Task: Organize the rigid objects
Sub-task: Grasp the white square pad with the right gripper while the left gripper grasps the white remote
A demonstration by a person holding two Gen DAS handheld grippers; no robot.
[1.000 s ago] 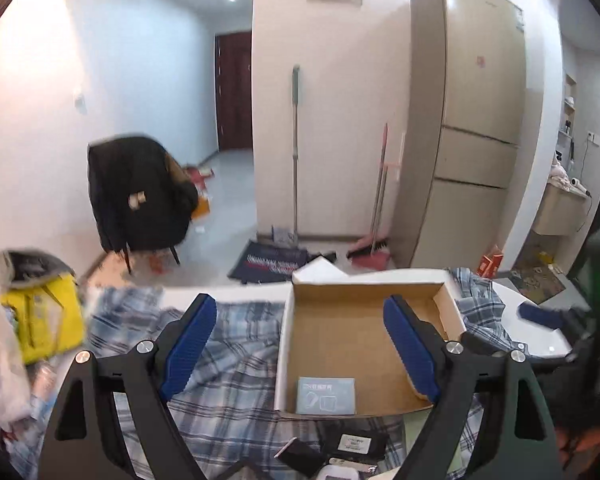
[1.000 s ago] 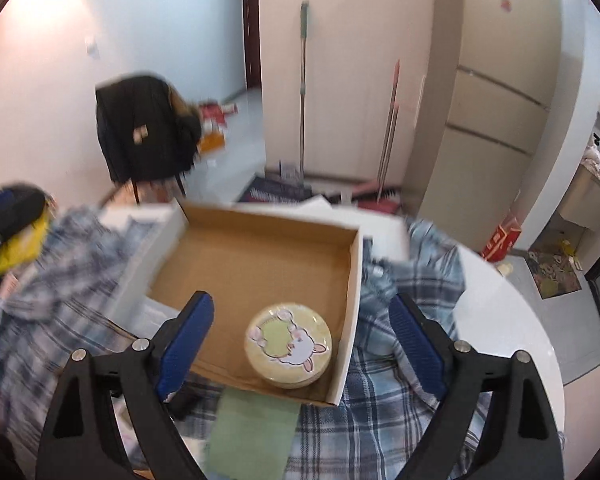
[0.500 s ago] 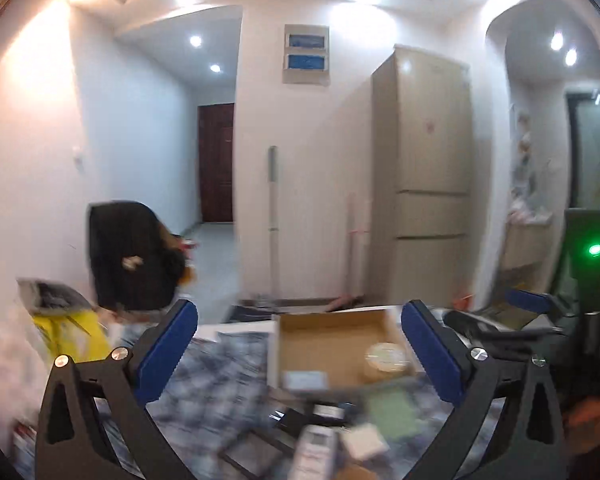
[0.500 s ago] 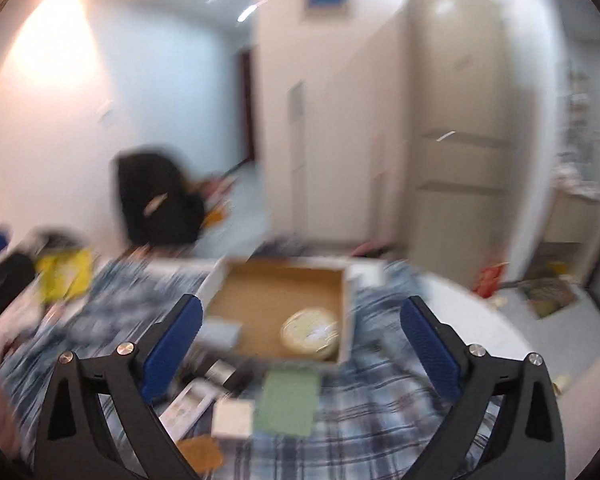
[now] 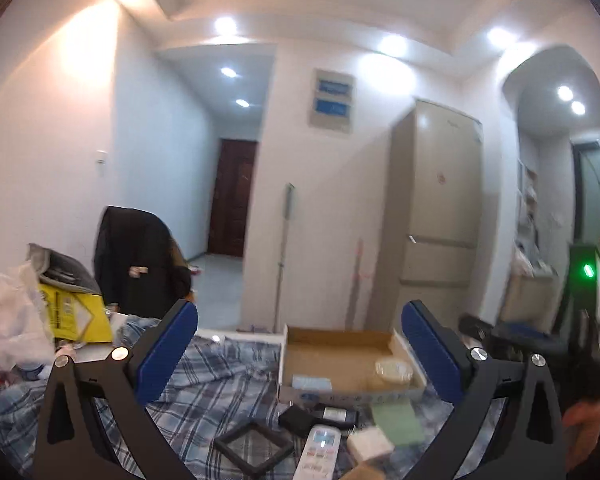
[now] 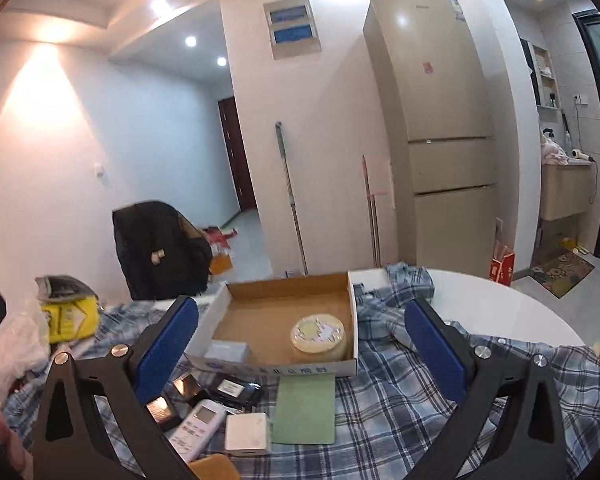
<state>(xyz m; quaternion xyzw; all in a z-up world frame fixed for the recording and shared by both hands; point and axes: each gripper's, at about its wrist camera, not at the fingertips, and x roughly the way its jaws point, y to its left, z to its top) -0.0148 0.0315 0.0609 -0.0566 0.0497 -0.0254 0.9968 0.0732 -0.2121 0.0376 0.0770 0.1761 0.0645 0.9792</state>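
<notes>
An open cardboard box lies on a blue plaid cloth. In it sit a round yellow tin and a small pale blue card box. In front of it lie a green card, a white remote, a white square block, a black frame and black flat items. My left gripper and right gripper are both open and empty, held back from the box.
A yellow bag and white plastic bag sit at the left. The bare white round tabletop shows at the right. A black chair, mop, broom and tall fridge stand behind the table.
Both grippers have pulled back and up from the box and tilted upward; the box looks smaller and more loose items show in front of it. Both stayed open.
</notes>
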